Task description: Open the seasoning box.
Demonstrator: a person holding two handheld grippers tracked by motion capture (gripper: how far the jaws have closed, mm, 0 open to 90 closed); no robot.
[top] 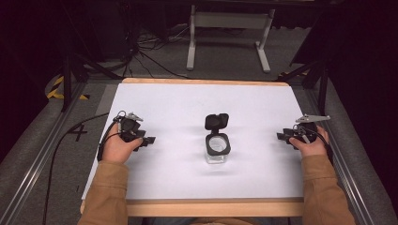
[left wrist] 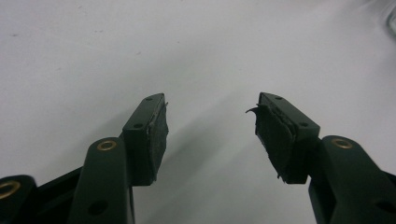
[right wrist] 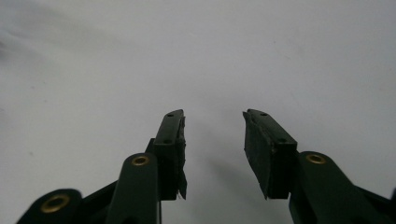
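A small clear container [top: 217, 149] with a black rim stands at the middle of the white table [top: 178, 108]. Its black hinged lid [top: 216, 122] is flipped up and back. My left gripper [top: 149, 140] rests low over the table at the left, held in a hand, its jaws pointing toward the container. In the left gripper view this gripper [left wrist: 211, 108] is open with nothing between its worn pads [left wrist: 159, 135]. My right gripper [top: 280, 136] sits at the table's right edge, pointing inward. In its own view the right gripper [right wrist: 214, 115] is open, with bare white surface between the pads.
The white sheet lies on a wooden board [top: 216, 207] with metal rails [top: 28, 164] along both sides. Beyond the far edge are a white stand's legs [top: 227, 37] and floor cables [top: 150, 61]. A black cable [top: 70, 136] trails from the left gripper.
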